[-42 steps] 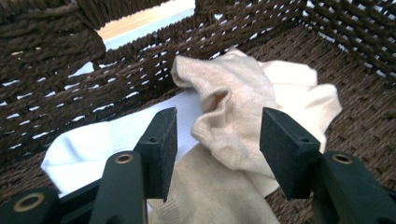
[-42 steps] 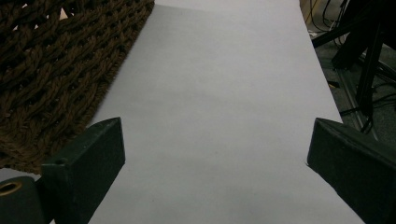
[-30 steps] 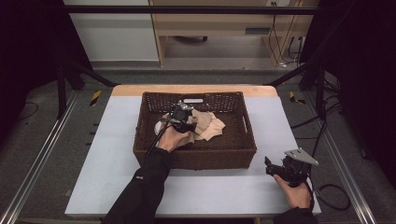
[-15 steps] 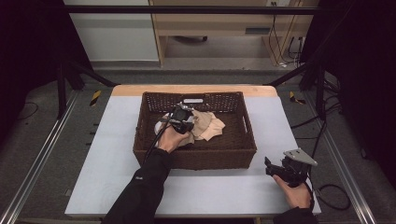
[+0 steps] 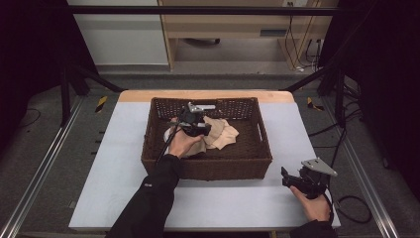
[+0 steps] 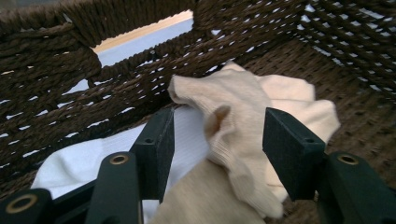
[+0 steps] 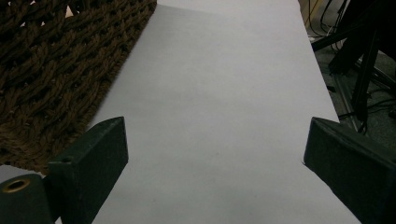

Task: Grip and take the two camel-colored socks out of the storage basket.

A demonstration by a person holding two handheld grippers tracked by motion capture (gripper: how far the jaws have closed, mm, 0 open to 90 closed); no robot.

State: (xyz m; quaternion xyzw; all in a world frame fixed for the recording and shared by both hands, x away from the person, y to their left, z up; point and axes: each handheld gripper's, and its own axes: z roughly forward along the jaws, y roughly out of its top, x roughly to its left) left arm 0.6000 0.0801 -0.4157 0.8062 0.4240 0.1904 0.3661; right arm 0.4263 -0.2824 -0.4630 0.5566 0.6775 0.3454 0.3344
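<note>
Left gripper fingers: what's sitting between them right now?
A raised fold of the beige cloth sits between the open left gripper fingers, per the left gripper view.

A grey carpeted floor (image 5: pixel 59 148) surrounds the pale grey tabletop with a light wooden far edge (image 5: pixel 208 95). At the upper middle of the frame stands light wooden furniture (image 5: pixel 233 25), beside a white panel (image 5: pixel 119 39). Black cables (image 5: pixel 346 129) trail at right. Metal floor rails (image 5: pixel 34 183) run diagonally at left.
</note>
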